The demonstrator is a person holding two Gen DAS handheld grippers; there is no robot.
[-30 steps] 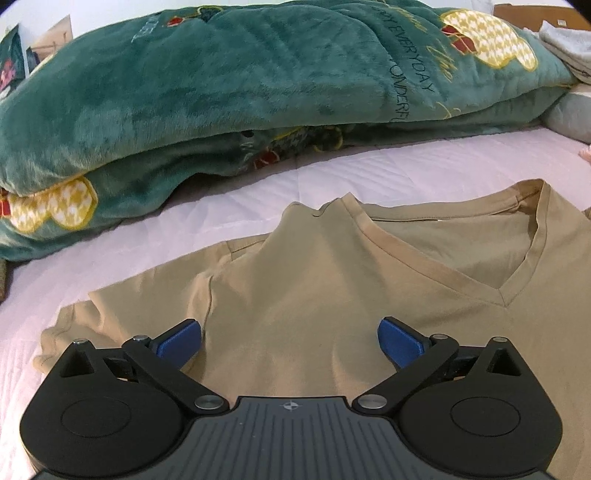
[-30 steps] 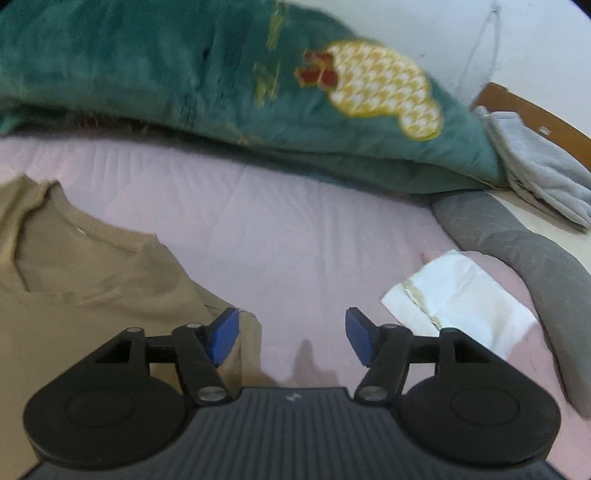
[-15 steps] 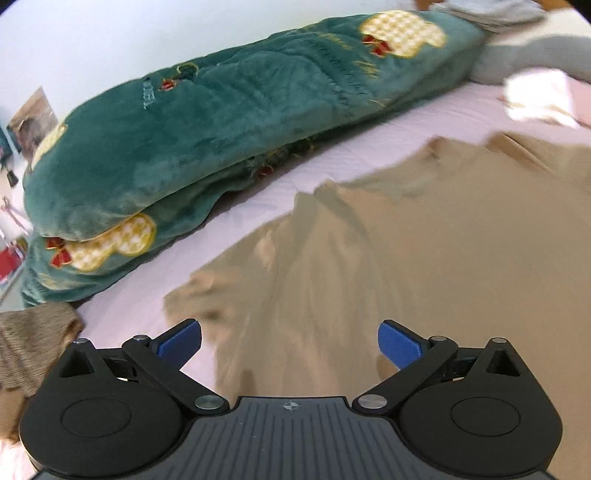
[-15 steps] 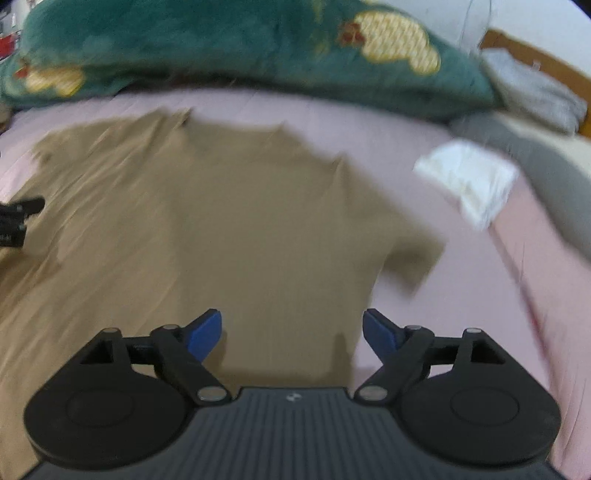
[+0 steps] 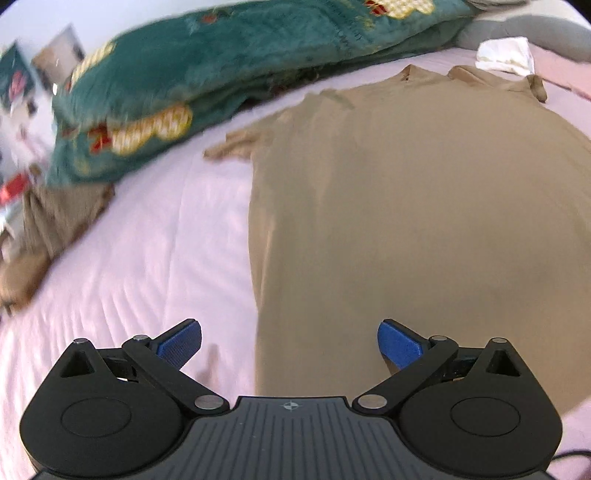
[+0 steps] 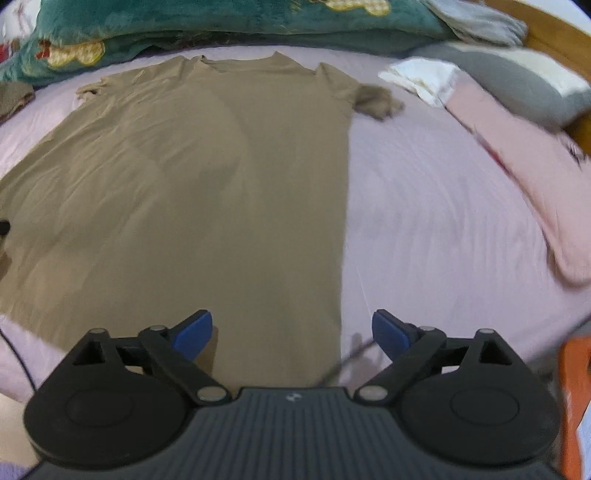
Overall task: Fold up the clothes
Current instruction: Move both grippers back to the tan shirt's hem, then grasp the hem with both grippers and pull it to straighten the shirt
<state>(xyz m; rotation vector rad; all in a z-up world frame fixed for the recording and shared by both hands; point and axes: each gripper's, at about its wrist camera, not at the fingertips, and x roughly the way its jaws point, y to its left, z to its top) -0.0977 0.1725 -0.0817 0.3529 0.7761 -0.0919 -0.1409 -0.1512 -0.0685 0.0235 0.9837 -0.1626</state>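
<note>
2 grippers, both empty: left gripper [image 5: 289, 345] and right gripper [image 6: 291, 332] each have their blue pads spread wide, holding nothing. Tan short-sleeved cotton T-shirt [image 6: 207, 177] lies flat on the pink quilted bed [image 6: 424, 206], collar toward the green plush blanket [image 6: 221, 22], hem nearest the grippers. Left gripper sits over the shirt's left side edge, right gripper over its right side edge. Judged step: shirt spread out, first fold not yet begun. Next move likely: lower onto the hem corners, pinch only shirt fabric, lift evenly.

One tan T-shirt [image 6: 192, 184] — two grippers [image 5: 290, 343]
</note>
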